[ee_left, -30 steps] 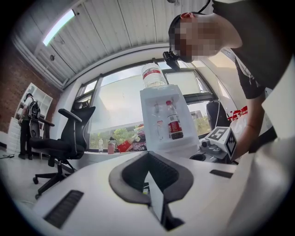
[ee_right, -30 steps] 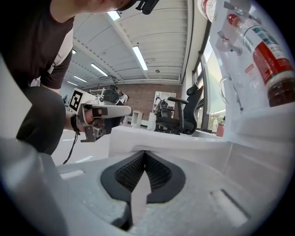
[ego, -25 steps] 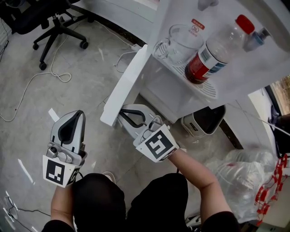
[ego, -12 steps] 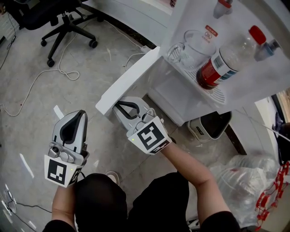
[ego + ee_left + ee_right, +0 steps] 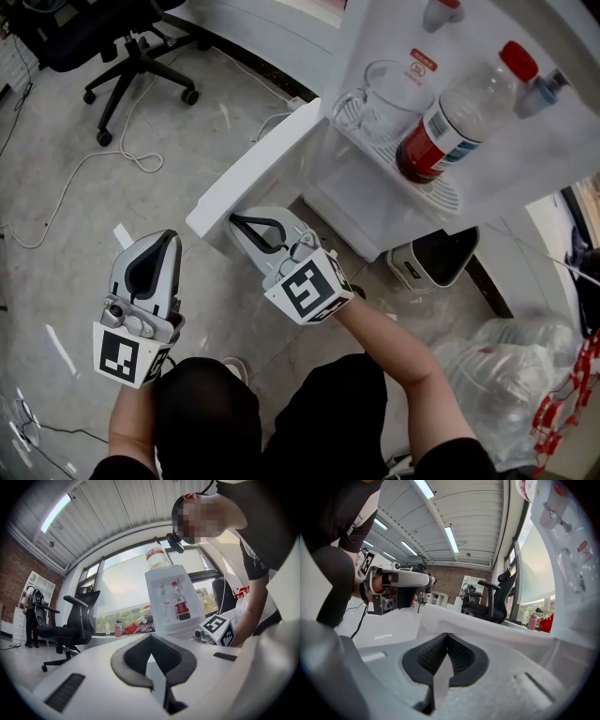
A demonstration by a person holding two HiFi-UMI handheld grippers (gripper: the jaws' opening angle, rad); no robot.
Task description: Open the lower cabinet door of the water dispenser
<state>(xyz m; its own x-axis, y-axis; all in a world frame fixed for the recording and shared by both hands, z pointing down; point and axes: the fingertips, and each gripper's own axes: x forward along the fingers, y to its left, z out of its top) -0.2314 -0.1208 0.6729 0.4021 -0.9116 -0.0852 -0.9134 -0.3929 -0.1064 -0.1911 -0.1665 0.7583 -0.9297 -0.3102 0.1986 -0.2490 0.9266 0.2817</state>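
Head view: we find the door (image 5: 258,169) standing wide open from the dispenser (image 5: 544,150), little left to do; right gripper (image 5: 242,221) closed, empty, under its edge; left gripper (image 5: 161,239) closed, idle | Left gripper view: only here the dispenser's whole front | Right gripper view: only here the pads meeting, door just ahead.

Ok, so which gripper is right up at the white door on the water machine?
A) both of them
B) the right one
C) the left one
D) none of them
B: in the head view the right gripper has its tips at the edge of the swung-out cabinet door, while the left gripper is off to the side over the floor, well apart from the door.
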